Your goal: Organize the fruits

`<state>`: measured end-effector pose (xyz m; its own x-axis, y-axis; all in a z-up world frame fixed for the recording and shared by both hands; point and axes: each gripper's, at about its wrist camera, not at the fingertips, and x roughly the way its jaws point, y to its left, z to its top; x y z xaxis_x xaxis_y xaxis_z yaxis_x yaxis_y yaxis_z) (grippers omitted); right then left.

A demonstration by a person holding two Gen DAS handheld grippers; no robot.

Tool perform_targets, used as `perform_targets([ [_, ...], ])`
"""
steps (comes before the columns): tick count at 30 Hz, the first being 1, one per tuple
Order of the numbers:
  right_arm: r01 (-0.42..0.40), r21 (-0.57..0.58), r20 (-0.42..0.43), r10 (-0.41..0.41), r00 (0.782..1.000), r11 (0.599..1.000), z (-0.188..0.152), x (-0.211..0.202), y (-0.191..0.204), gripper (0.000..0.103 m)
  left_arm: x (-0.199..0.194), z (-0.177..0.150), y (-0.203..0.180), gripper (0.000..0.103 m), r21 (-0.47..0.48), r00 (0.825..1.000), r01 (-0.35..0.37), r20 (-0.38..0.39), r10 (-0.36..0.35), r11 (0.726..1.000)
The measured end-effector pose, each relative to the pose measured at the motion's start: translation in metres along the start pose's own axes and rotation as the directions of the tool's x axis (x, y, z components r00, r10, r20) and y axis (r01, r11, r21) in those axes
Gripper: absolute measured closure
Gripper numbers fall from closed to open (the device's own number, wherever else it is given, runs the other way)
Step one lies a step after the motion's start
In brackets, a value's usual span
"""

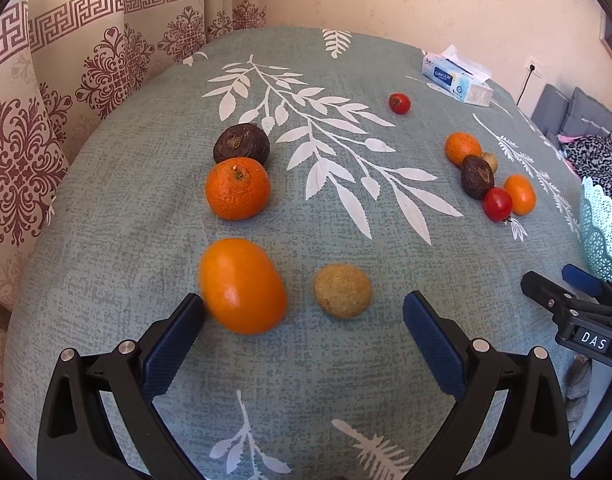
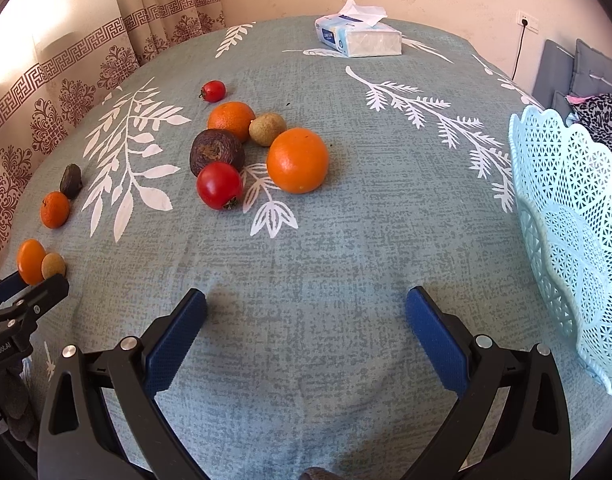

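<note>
The fruits lie scattered on a grey-green leaf-print cloth covering the worktop, in two loose groups. Nearest the left gripper sit a smooth orange fruit, touching or just beside the left finger's tip, and a tan round fruit between the fingers' tips; both of its jaws stand wide apart and hold nothing. Beyond these are a mandarin and a dark brown fruit, touching. The second group, seen from the right wrist, has a red tomato, a dark wrinkled fruit, a large orange, a smaller orange and a greenish-tan fruit, packed close. A small tomato lies apart behind them. The right gripper is spread wide and empty over bare cloth. A pale turquoise lattice basket stands at its right; its inside seems empty, though part is cut off. A tissue pack rests at the far edge.
</note>
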<state>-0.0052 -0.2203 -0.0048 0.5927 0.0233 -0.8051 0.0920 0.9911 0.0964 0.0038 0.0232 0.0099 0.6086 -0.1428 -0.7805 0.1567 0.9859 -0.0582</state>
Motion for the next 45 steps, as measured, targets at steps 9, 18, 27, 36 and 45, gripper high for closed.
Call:
perform_targets([
  [9,0.013,-0.031,-0.01,-0.014,1.0,0.999,-0.002,-0.001,0.003,0.002,-0.004,0.0,0.008,0.01,0.001,1.0,0.006,0.012,-0.006,1.0],
  [18,0.005,-0.027,-0.011,-0.005,1.0,1.0,-0.002,-0.001,0.001,0.002,-0.028,0.002,0.028,0.01,-0.002,0.998,0.034,0.057,-0.033,0.999],
  [27,0.0,-0.027,-0.014,0.0,1.0,1.0,-0.003,-0.001,0.001,0.002,-0.012,0.002,0.04,0.046,-0.051,0.998,0.059,0.02,-0.058,0.997],
  [36,-0.018,-0.088,-0.032,0.015,0.999,0.996,-0.004,-0.002,0.003,0.002,-0.012,-0.002,0.029,0.063,0.004,0.997,0.043,0.059,-0.044,0.999],
  [45,-0.091,-0.113,0.006,0.092,0.996,0.989,-0.001,-0.011,0.006,0.003,-0.031,0.003,0.029,0.063,0.007,0.994,0.044,0.101,-0.045,0.999],
])
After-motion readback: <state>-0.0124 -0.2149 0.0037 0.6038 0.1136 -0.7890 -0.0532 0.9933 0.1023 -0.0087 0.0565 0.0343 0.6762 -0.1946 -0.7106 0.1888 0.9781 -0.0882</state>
